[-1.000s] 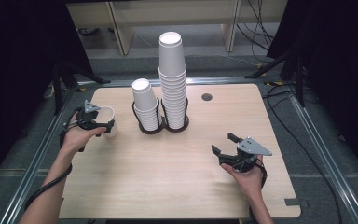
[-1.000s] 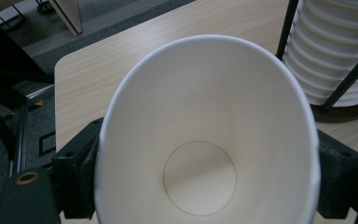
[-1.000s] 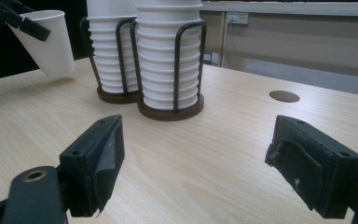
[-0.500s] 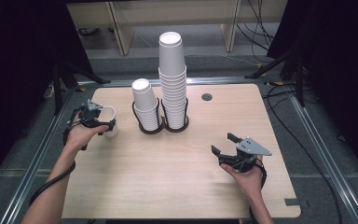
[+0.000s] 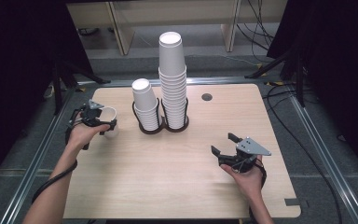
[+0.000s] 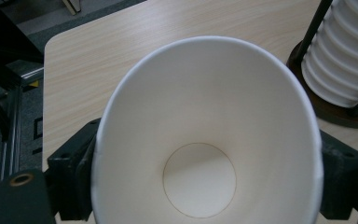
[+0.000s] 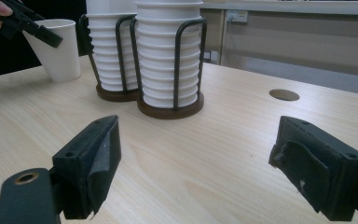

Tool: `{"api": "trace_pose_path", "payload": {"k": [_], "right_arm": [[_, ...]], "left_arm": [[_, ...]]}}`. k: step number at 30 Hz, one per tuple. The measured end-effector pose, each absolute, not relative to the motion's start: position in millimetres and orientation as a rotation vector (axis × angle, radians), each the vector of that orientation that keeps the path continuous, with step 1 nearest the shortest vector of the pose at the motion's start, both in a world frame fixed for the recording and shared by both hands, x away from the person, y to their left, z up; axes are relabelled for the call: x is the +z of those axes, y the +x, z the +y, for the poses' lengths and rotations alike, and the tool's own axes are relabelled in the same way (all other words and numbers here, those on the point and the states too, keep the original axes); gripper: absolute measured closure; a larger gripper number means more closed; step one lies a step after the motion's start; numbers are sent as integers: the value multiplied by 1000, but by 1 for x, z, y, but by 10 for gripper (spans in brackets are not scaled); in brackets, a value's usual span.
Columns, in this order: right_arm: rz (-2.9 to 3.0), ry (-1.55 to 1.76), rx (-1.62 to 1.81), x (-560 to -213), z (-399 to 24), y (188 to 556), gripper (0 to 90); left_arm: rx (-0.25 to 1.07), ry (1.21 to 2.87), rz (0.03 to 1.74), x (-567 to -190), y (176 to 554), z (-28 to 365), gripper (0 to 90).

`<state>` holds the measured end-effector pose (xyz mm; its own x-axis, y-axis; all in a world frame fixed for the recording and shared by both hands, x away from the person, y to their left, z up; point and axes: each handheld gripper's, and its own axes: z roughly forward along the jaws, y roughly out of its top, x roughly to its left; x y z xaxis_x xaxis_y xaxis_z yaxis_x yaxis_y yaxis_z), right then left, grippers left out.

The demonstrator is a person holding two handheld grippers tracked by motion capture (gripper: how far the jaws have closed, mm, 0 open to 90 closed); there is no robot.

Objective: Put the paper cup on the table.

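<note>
A white paper cup (image 5: 111, 113) stands tilted at the table's left edge, its base on the wood. My left gripper (image 5: 103, 124) is shut on it near the rim. In the left gripper view the cup (image 6: 205, 140) is squeezed oval between the black pads (image 6: 74, 163), and the jaws have just been easing open around it. My right gripper (image 5: 223, 143) rests at the front right. Its jaws have just been opening and it stands open (image 7: 200, 158) with nothing between them. Straight ahead of it is the cup (image 7: 58, 49), held by the left gripper (image 7: 28, 21).
Two wire holders on dark round bases (image 5: 150, 128) stand at the table's middle back. One carries a short stack of cups (image 5: 144, 100), the other a tall stack (image 5: 172, 79). A round hole (image 5: 207, 97) lies behind them to the right. Metal rails and cables border the table.
</note>
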<state>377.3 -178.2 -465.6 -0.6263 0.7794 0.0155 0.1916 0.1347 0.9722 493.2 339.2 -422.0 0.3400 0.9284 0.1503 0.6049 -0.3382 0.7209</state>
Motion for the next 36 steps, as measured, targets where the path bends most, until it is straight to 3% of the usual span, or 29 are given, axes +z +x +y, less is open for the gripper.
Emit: {"api": "trace_pose_path", "payload": {"k": [19, 25, 36], "right_arm": [[1918, 931, 1527, -467, -176, 377, 153], [1927, 929, 1521, -468, -175, 378, 151], [1927, 901, 1533, -468, -175, 379, 151]], "left_arm": [[716, 2043, 1320, -425, 499, 345, 79], [715, 2042, 1321, -427, 496, 344, 0], [735, 1991, 1303, -421, 488, 346, 0]]}}
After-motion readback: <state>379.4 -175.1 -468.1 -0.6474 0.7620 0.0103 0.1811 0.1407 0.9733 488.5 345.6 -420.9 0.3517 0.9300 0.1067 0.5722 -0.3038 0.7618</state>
